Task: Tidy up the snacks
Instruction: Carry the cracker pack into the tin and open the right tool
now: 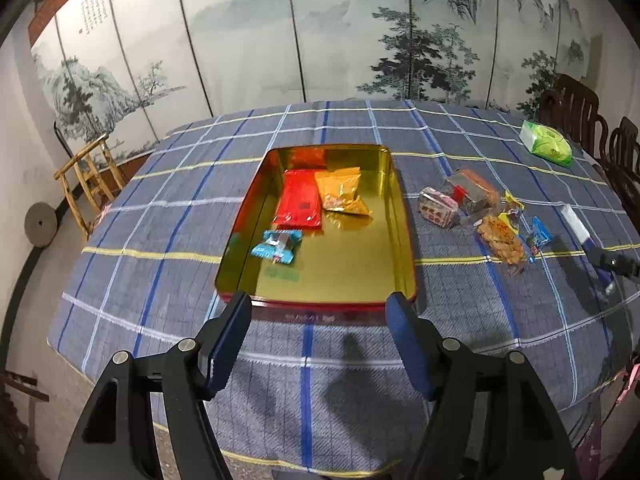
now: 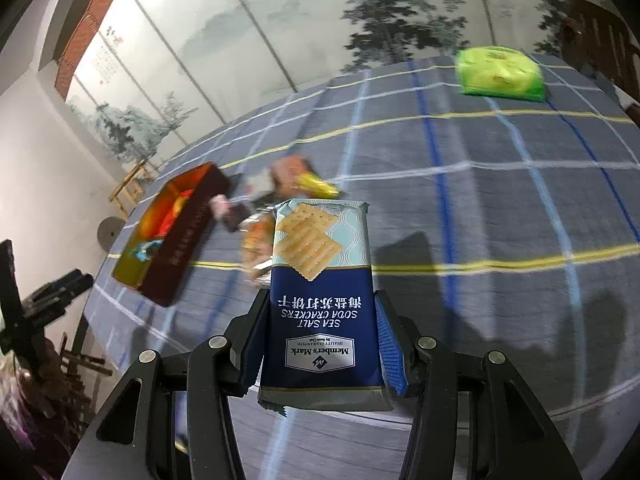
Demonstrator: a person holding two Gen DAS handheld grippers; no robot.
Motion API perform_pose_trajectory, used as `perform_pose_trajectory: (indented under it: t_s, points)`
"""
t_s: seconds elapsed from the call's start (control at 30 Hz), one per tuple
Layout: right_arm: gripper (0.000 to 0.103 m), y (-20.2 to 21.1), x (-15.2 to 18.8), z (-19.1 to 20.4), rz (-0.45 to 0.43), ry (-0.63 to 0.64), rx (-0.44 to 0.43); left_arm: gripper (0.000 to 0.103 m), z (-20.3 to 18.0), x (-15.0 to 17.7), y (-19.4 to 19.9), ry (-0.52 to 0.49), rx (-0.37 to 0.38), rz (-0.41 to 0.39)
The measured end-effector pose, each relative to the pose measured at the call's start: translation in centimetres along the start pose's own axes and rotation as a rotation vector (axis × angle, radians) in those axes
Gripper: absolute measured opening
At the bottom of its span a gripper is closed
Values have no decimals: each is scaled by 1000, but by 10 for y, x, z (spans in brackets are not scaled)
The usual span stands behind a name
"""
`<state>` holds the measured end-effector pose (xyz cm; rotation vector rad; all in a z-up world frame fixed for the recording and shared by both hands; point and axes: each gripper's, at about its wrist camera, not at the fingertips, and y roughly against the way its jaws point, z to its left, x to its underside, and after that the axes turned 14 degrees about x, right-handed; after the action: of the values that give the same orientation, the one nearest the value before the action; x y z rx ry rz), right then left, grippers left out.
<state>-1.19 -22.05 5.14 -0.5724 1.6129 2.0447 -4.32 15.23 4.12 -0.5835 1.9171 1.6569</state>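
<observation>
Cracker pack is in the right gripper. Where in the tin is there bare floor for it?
Free: the tin's right half, beside the orange bag, and the near strip below the blue packet. Crowded: the far-left part, around the red packet. The loose snack pile clutters the cloth to the right.

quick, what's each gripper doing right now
left gripper: open, holding nothing
right gripper: closed on the soda cracker packet

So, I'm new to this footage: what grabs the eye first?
The blue sea salt cracker pack fills the right wrist view, clamped in the right claw. In the left view, a gold-lined tin sits mid-table holding a red packet, just beyond the empty left claw.
</observation>
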Motion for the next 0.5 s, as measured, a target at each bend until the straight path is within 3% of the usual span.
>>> perform_pose_trajectory:
  t_s: [0.37,0.5]
  points:
    - [51,-30,-46,151,-3,135,-163,67,36,30,12,37,-58,18]
    - [51,-52,-57,206,20,180,-203,75,46,35,21,45,-63,9]
